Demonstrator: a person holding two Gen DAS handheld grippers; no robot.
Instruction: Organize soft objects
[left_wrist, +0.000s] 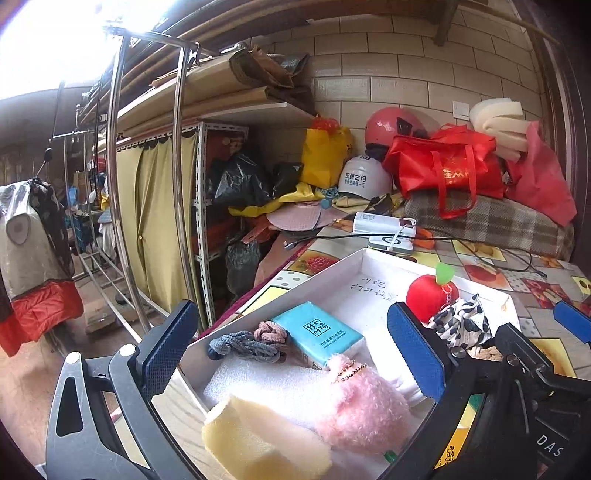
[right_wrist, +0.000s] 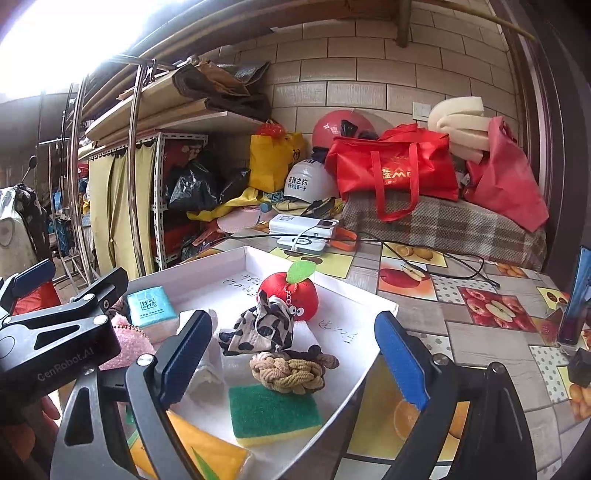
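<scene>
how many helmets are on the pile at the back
2: a pink helmet against the brick wall, and a white helmet just below it, left of the red bag. Others may be buried.

**Readable markings**

You are seeing "GenRobot.AI" on the left gripper (right_wrist: 55, 354) body, "玫瑰之约" on the white helmet (right_wrist: 308, 182), and "DAS" on the right gripper's housing. Handwriting inside the white tray (right_wrist: 343, 286) is staying illegible.

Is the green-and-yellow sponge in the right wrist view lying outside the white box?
No: the green-and-yellow sponge lies inside the white box, near its front edge, just in front of the braided hair ties.
</scene>
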